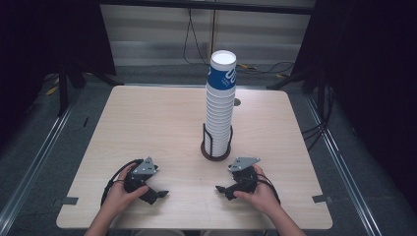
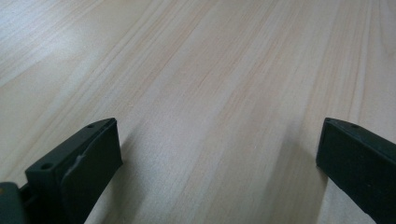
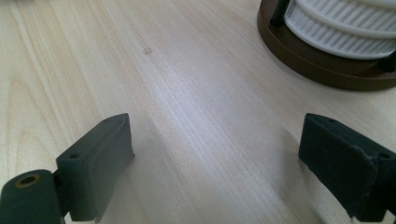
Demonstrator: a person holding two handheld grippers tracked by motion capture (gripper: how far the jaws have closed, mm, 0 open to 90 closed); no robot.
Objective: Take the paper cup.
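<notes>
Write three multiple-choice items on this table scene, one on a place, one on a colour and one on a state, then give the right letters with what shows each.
1. Where does the stack of paper cups stand?
A. in a round dark holder at the middle of the table
B. flat on its side at the table's left edge
C. on the floor beyond the table

2. What colour is the band on the top cup?
A. red
B. blue
C. green

3. How do both tools stand?
A. both shut on cups
B. one open, one shut
C. both open, holding nothing

Answers: 1 A, the high view shows the stack upright in the holder on the table. 2 B, the top cup carries a blue band with white lettering. 3 C, the left tool and the right tool each show jaws wide apart over bare wood.
</notes>
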